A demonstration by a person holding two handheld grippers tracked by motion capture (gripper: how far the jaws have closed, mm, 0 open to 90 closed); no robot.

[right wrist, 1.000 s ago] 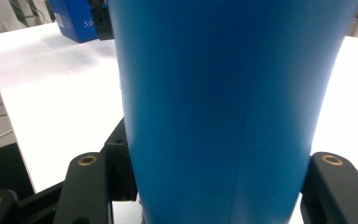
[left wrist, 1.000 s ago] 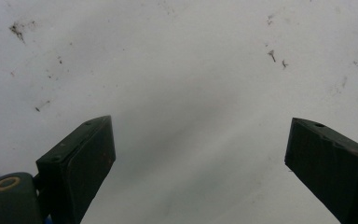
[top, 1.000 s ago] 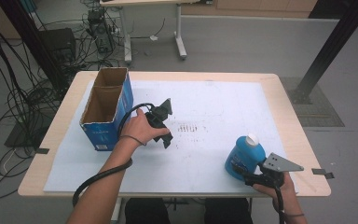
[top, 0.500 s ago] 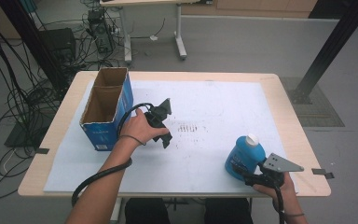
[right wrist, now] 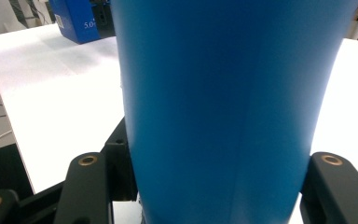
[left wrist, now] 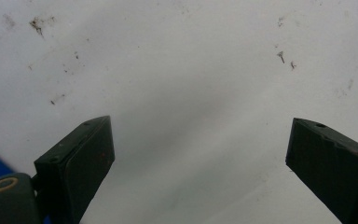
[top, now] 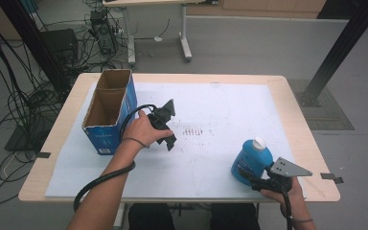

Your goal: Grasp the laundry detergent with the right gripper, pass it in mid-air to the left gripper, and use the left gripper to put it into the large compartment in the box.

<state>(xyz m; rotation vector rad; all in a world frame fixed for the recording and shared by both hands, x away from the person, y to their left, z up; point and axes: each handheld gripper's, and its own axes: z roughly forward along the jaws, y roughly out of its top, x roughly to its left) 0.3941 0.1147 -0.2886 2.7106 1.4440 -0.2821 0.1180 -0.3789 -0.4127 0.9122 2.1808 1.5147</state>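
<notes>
Nothing has shifted since the earlier frames: both hands sit where they were. The right tongs (top: 243, 173) stay clamped on the lower body of the blue bottle (top: 252, 158), which stands upright near the desk's (top: 297, 120) front right edge, white cap (top: 258, 143) on top. The left tongs (top: 168, 139) hang open over the bare white sheet (top: 230, 110), holding nothing, just beside the open blue carton (top: 109, 111). The bottle looks like smooth, rigid plastic, probably slippery and possibly liquid-heavy; gripping its wide body low seems steadier than the neck.
</notes>
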